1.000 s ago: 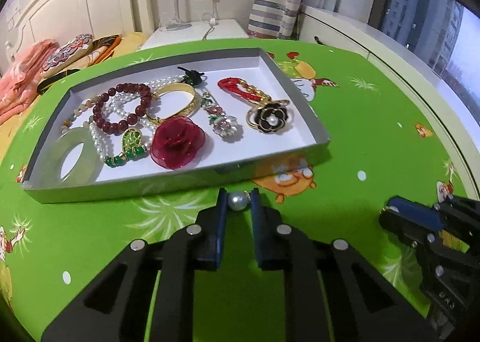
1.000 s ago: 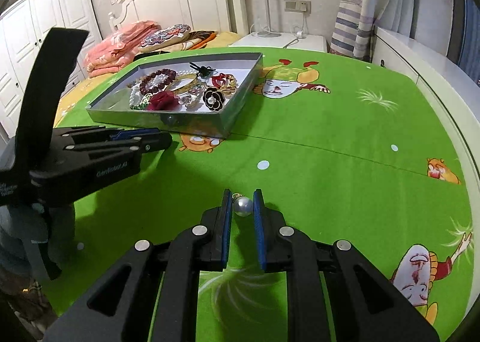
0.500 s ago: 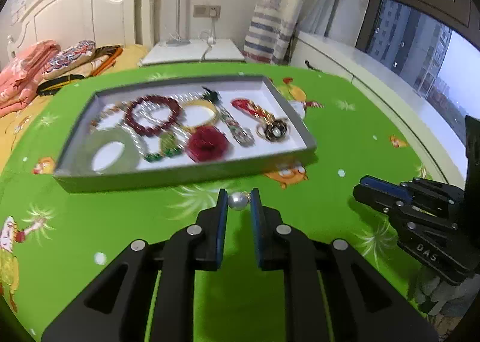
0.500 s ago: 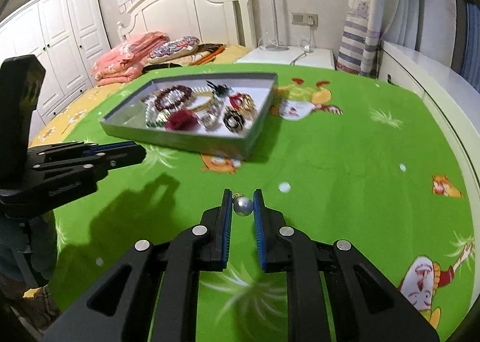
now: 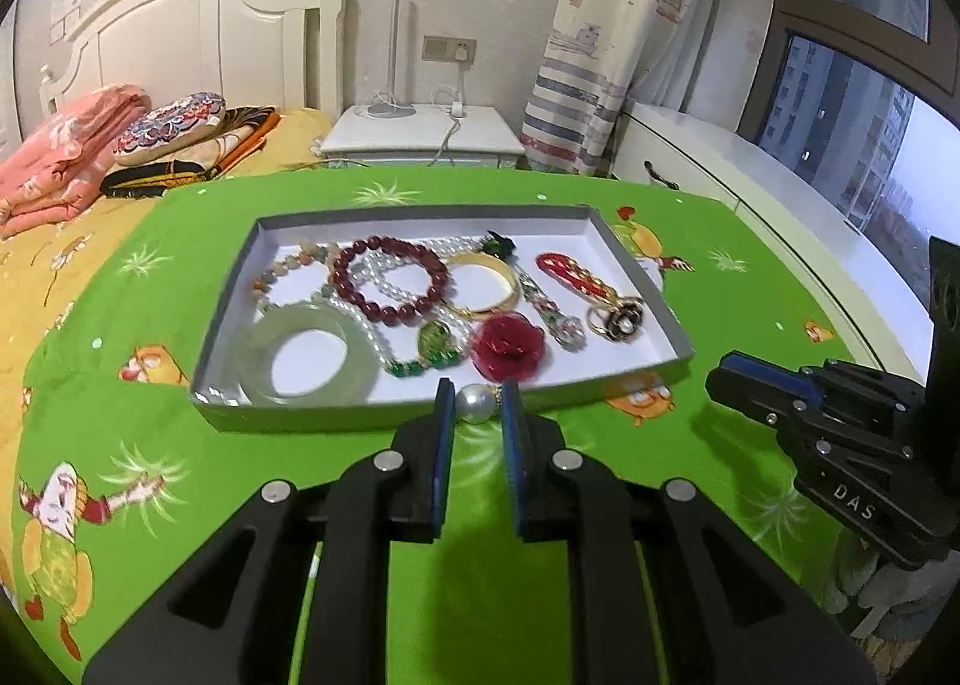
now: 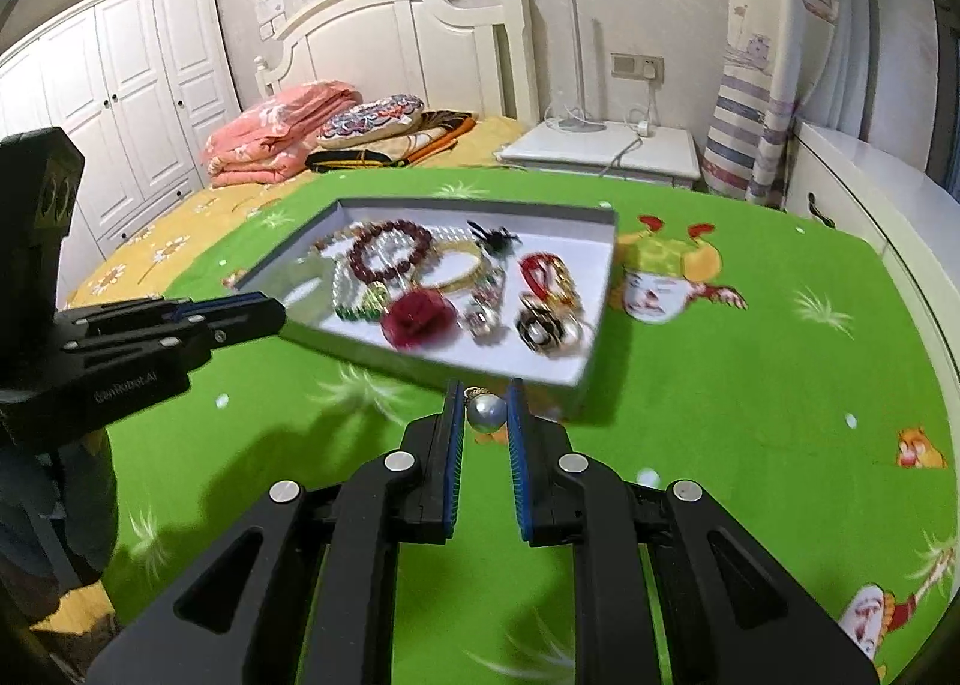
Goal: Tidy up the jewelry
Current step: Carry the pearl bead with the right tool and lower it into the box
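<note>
A shallow grey tray (image 5: 384,418) (image 6: 420,364) on the green tablecloth holds a jade bangle (image 5: 264,343), a dark red bead bracelet (image 5: 342,280), a gold bangle (image 5: 510,289), a red fabric flower (image 5: 507,346) (image 6: 417,319) and a black flower brooch (image 5: 624,319). My left gripper (image 5: 474,391) is shut on a pearl earring (image 5: 474,404) just in front of the tray's near wall. My right gripper (image 6: 485,391) is shut on a second pearl earring (image 6: 487,412) close to the tray's near right corner. Each gripper shows in the other's view: the right gripper (image 5: 780,388) and the left gripper (image 6: 240,316).
The cartoon-print green cloth (image 6: 750,385) covers the round table. Behind it stand a bed with folded pink bedding (image 6: 276,138), a white nightstand (image 5: 420,135), a striped curtain (image 5: 594,84) and a white window ledge (image 5: 780,187).
The left gripper has drawn back from the tray, which looks smaller in its view. The right gripper has moved closer to the tray. Both still hold their pearls.
</note>
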`<state>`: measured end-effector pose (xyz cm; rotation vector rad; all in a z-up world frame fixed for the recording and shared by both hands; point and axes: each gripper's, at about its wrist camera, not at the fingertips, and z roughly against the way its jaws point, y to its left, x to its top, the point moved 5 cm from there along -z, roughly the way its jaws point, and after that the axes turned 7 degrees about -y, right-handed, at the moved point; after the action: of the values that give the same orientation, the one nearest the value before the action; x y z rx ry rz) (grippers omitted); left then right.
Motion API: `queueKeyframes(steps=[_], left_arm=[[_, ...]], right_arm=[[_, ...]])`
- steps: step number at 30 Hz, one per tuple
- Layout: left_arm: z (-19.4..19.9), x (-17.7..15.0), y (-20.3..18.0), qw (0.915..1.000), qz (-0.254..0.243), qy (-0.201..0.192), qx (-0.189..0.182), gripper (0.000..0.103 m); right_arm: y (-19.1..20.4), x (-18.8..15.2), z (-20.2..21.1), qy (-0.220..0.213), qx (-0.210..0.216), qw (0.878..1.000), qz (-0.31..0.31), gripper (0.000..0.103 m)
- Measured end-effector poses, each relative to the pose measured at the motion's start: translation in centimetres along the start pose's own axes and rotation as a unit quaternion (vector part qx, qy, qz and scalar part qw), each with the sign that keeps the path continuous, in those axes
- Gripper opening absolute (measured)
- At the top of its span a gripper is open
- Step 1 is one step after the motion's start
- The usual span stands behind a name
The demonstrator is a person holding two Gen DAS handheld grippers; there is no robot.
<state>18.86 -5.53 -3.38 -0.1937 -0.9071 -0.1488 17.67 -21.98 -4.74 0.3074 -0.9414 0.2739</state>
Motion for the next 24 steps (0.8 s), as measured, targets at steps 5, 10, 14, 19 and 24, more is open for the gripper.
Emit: queueKeyframes(steps=[5, 10, 14, 19, 24], left_arm=[[-1.4, 1.1, 0.2, 0.9999, -0.012, 0.005, 0.0, 0.015], [-3.2, 2.4, -0.4, 0.9996, -0.015, 0.008, -0.023, 0.015], [-4.9, 3.5, -0.9, 0.9993, -0.015, 0.011, -0.034, 0.015], [-6.5, 4.0, -1.4, 0.9989, -0.021, 0.018, -0.037, 0.015], [-7.8, 3.8, -1.1, 0.9988, -0.018, 0.026, -0.037, 0.015]], right_arm=[[1.0, 1.4, -1.6, -0.009, 0.009, 1.0, -0.001, 0.016], [1.3, 1.7, -4.1, 0.001, 0.003, 1.0, -0.002, 0.016], [1.0, 1.5, -5.5, 0.01, -0.007, 1.0, -0.009, 0.016], [0.4, 1.5, -6.2, 0.012, -0.013, 1.0, -0.013, 0.016], [0.4, 1.3, -7.4, 0.021, -0.016, 1.0, -0.01, 0.016]])
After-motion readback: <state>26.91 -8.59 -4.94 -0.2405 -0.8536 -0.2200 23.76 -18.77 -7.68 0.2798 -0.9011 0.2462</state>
